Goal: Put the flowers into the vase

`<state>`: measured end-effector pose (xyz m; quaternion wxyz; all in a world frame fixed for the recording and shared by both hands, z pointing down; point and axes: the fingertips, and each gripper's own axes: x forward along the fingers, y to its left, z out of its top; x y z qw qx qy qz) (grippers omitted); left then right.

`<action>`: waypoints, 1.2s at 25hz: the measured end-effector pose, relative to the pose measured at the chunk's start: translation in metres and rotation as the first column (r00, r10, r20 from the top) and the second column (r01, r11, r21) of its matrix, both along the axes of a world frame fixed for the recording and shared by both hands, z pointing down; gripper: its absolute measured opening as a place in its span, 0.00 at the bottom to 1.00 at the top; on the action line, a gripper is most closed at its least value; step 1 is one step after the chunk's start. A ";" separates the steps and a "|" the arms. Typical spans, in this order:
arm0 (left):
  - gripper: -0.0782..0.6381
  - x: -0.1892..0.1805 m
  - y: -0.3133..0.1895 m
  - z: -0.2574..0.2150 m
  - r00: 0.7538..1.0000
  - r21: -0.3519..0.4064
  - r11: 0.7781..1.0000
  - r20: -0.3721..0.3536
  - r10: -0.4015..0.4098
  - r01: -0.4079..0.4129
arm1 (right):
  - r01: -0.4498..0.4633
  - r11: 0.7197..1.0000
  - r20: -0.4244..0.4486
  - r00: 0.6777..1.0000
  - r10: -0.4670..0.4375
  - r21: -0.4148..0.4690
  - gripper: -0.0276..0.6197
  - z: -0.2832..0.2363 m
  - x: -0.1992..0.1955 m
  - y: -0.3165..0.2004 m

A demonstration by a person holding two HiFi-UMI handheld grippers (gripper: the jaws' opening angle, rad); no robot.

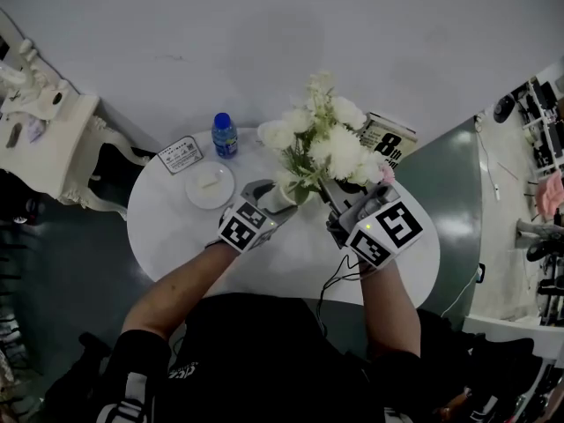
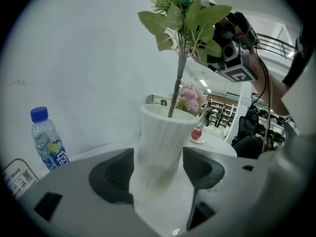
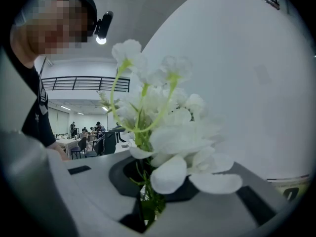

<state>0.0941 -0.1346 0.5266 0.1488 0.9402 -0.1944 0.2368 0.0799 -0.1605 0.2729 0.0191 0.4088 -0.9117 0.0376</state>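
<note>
White vase mid-counter, left gripper fingers apart around it; right gripper fingers clamped on flowers, stem inside rim.

Soft, even light fills the head view, and the white table reads bright with only faint shadows. All three views bend strongly toward the edges. Both gripper views sit inside a dark round border. In the right gripper view the near flowers are blurred and washed out, and a small light glares at upper left. In the left gripper view the vase goes soft toward its base.
</note>
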 end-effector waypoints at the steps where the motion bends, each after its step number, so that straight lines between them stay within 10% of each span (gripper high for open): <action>1: 0.53 0.000 0.000 0.001 1.000 0.000 1.000 0.001 0.003 -0.003 | -0.003 1.000 -0.003 1.000 0.003 0.002 0.16 0.004 -0.001 0.000; 30: 0.53 0.002 -0.004 0.016 1.000 -0.003 1.000 0.009 -0.007 0.007 | -0.081 0.994 0.001 0.997 0.081 -0.073 0.16 0.076 0.005 -0.005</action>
